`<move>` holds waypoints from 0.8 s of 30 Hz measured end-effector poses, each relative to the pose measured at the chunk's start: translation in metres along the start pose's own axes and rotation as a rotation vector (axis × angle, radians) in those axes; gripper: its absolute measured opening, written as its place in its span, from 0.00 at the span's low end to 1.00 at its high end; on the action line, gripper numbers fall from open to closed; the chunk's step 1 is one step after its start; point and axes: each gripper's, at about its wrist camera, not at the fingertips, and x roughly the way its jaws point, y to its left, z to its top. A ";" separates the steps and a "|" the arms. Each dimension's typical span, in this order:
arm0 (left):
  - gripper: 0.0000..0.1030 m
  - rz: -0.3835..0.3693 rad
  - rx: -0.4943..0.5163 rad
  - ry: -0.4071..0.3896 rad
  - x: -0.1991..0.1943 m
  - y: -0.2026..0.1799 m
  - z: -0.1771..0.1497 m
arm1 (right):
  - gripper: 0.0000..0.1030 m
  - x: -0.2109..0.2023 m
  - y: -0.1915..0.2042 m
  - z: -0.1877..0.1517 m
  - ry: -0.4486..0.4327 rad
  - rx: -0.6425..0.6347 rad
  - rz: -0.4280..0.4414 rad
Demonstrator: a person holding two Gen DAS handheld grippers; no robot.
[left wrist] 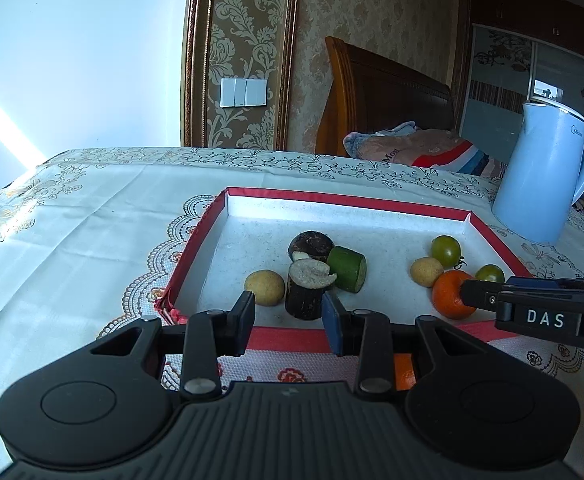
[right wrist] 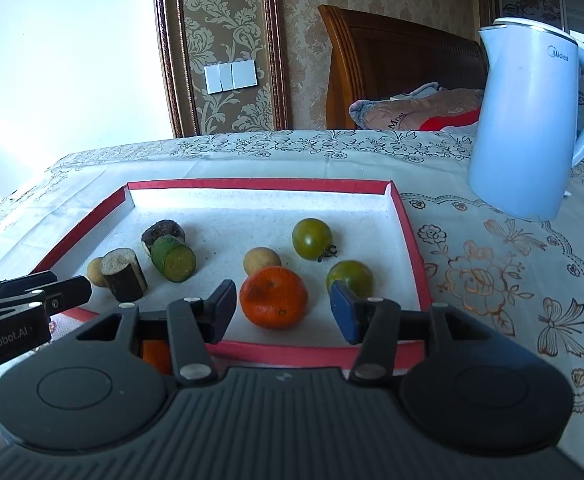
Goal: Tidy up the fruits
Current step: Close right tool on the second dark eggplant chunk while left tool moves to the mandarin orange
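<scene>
Nearest the lens, the left tool [left wrist: 288, 322] hangs open and empty over the near rim of the red tray [left wrist: 284, 339], lined up with the dark cut piece [left wrist: 305, 290], likely its next pick. The right tool [right wrist: 282, 308] is spread wide, holding nothing, its fingers either side of the orange [right wrist: 274, 297]. 2 green tomatoes [right wrist: 312, 239] sit behind it, the kettle [right wrist: 531, 120] aside on the surface [right wrist: 511, 280].
</scene>
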 end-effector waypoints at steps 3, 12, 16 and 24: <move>0.34 0.007 0.007 -0.013 -0.006 0.002 -0.003 | 0.48 -0.021 0.000 -0.011 -0.012 -0.009 0.012; 0.34 0.004 0.019 -0.046 -0.020 0.007 -0.010 | 0.58 -0.057 0.017 -0.039 -0.007 -0.083 0.059; 0.34 0.002 -0.005 -0.026 -0.017 0.013 -0.011 | 0.58 -0.047 0.031 -0.042 0.032 -0.124 0.051; 0.34 0.000 0.003 -0.032 -0.017 0.012 -0.013 | 0.60 -0.025 0.042 -0.041 0.077 -0.138 0.024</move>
